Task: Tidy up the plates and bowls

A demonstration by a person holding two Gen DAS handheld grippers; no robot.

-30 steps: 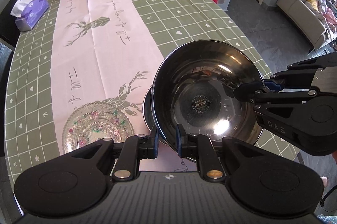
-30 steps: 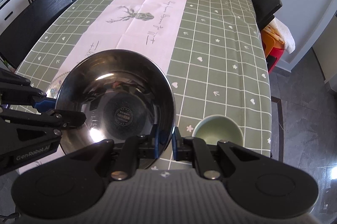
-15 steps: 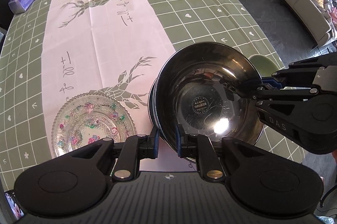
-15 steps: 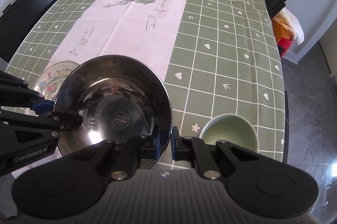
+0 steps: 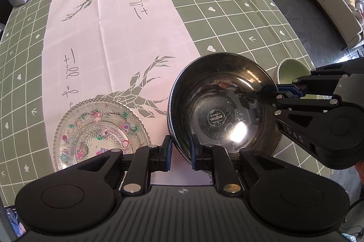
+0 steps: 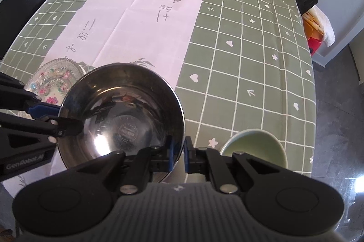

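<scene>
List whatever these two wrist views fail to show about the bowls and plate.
- Round stainless steel bowl: its underside is hidden by its own wall in both views, so resting or lifted cannot be told.
- Pale green ceramic bowl: its near side is covered by the right gripper; in the left wrist view, that gripper's fingers cross it.
- Clear patterned glass plate: its near rim is hidden behind the left gripper.

Black left gripper [image 5: 179, 152], blue-padded jaws, silver screws, ribbed grey housing.

Upright steel bowl [image 5: 224, 105] sits between patterned glass plate [image 5: 100, 131] and green bowl [image 5: 292, 70].
</scene>
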